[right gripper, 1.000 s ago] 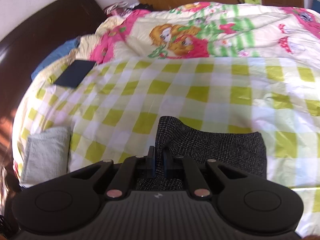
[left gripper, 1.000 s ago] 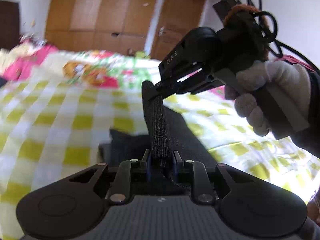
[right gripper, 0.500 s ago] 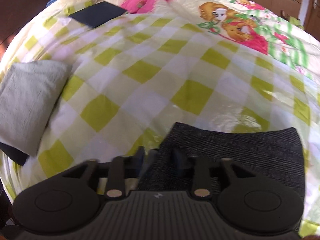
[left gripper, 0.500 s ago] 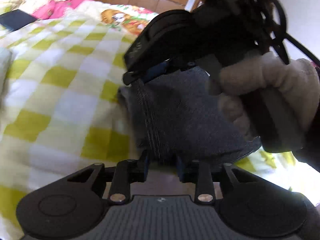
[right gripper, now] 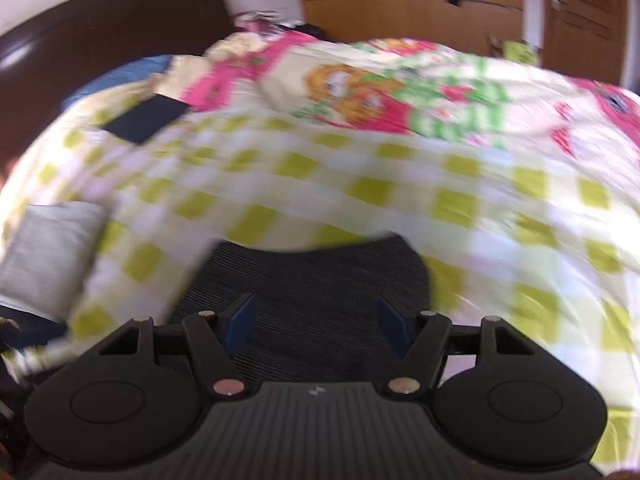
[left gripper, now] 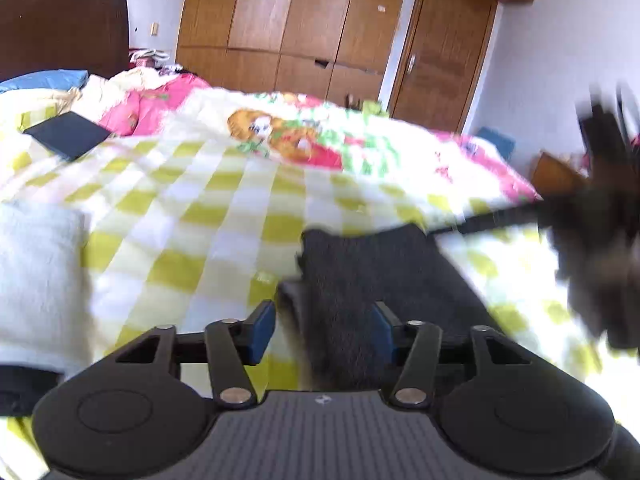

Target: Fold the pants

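The pants [right gripper: 312, 276] are dark, matt, finely ribbed cloth. The checked bedsheet [left gripper: 192, 216] is smooth cloth with a slight sheen. The wardrobe [left gripper: 304, 28] is glossy wood, the folded grey cloth [right gripper: 52, 252] seemingly rough-woven, though blurred

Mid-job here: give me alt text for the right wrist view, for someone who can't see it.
The right gripper, jaws opening and gripping nothing, hangs over dark folded pants lying on a yellow-green checked bedspread. A grey folded cloth lies at the left edge; the picture is motion-blurred.

No readable text
Only a small pale emblem on each hand-held gripper [left gripper: 323, 330] body, perhaps a logo, too small to read
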`<state>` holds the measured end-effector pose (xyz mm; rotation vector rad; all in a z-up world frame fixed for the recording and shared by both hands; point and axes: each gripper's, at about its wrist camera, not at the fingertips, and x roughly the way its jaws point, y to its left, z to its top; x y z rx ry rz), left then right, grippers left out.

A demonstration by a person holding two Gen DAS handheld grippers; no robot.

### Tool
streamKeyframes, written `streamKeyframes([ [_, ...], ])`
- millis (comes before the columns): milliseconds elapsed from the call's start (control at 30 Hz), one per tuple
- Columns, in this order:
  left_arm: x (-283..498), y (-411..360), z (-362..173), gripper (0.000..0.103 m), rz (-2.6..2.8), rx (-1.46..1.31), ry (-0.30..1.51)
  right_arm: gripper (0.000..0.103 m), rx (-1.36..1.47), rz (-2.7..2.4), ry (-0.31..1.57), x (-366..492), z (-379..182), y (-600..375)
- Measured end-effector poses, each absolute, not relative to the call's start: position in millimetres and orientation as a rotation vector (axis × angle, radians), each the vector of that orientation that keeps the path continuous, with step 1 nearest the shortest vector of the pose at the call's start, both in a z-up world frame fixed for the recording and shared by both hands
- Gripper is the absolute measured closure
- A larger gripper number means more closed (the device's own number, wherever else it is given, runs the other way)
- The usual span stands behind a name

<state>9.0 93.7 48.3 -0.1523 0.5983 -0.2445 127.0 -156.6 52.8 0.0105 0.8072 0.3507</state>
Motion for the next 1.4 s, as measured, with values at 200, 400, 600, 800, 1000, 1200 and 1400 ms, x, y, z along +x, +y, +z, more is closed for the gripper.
streamKeyframes([
  [200, 70.6, 77.5, 18.0, 0.037, -0.180, -0.144, 0.658, 0.035, 0.197, 0.308, 0.909, 144.4, -3.0, -205.2],
  [400, 68.6, 93.3, -29.6, 0.028, -0.146, -0.234, 0.799, 0.030, 0.470, 0.459, 0.991, 161.5, -40.6, -221.0],
  [600, 73.7, 84.9, -29.9, 0.022, -0.161, -0.231, 0.846, 0.052, 0.492, 0.534, 0.992, 166.9, -48.8, -225.5],
  [800, 94.3, 22.1, -28.7, 0.017, -0.273, -0.123, 0.838, 0.068, 0.468, 0.449, 0.986, 140.5, -37.1, -271.7],
  [1000, 128.2, -68.3, -31.7, 0.018, -0.458, -0.094, 0.839, 0.066, 0.436, 0.206, 0.959, 142.4, -26.3, -347.9],
  [1200, 119.0, -116.3, -27.2, 0.018, -0.505, -0.063, 0.822, 0.058, 0.315, 0.042, 0.890, 132.7, 1.7, -384.1],
  [1400, 107.3, -91.9, 16.3, 0.020, -0.447, -0.047, 0.675, 0.055, 0.214, 0.166, 0.719, 95.9, 29.7, -356.7],
])
